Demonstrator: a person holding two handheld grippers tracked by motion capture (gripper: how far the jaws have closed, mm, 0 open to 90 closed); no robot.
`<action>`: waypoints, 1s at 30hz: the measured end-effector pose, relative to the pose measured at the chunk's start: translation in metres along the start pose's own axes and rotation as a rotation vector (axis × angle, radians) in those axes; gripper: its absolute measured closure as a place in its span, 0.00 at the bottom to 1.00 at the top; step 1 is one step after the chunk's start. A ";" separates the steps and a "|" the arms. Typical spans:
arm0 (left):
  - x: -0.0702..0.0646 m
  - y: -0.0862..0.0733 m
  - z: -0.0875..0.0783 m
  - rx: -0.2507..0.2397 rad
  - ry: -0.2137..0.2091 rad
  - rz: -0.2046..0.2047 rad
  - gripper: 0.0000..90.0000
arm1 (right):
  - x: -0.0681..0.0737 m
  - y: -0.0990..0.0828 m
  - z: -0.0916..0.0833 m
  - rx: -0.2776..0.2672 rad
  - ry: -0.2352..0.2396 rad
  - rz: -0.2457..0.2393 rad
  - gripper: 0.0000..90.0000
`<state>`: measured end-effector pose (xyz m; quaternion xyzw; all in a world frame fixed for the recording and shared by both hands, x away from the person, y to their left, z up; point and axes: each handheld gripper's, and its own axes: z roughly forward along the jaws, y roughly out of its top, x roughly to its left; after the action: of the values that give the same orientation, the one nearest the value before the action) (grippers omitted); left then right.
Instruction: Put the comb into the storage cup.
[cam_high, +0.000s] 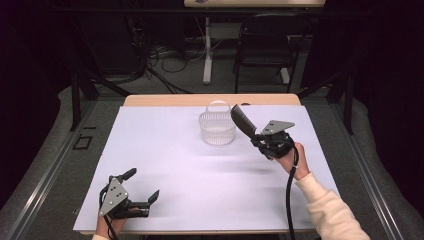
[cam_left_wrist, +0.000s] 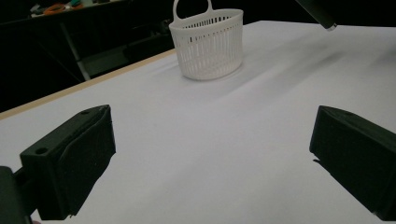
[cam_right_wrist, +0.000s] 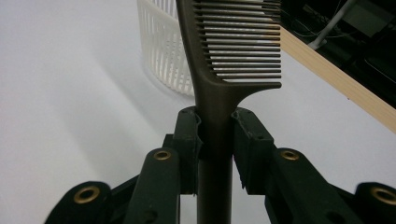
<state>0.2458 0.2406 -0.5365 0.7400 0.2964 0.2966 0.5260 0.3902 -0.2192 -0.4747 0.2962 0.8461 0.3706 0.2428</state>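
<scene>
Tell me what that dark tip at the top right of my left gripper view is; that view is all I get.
Observer: It is the end of a dark comb. The right gripper has its jaws shut on the comb's handle, just below the teeth.
Operator: Is the comb over the white basket?
Observer: Not quite. In the high view the comb is held in the air, slanting up toward the basket from its right, with its tip near the rim.
Operator: Anything in the basket?
Observer: From above, nothing shows inside it.
Operator: And my own gripper?
Observer: The left gripper sits low at the table's near left corner, jaws wide open, far from the basket.
</scene>
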 end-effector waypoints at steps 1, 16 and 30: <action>0.000 0.000 0.000 -0.001 0.000 0.000 0.00 | 0.000 0.001 0.000 0.001 -0.001 0.001 0.80; 0.000 0.000 0.000 0.000 0.003 -0.001 0.00 | -0.002 0.008 0.001 -0.017 -0.011 -0.010 0.80; 0.000 0.000 0.000 0.000 0.003 -0.001 0.00 | -0.002 0.018 0.008 -0.043 -0.012 -0.016 0.81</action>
<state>0.2458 0.2410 -0.5366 0.7393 0.2975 0.2977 0.5256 0.4025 -0.2069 -0.4653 0.2864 0.8388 0.3850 0.2573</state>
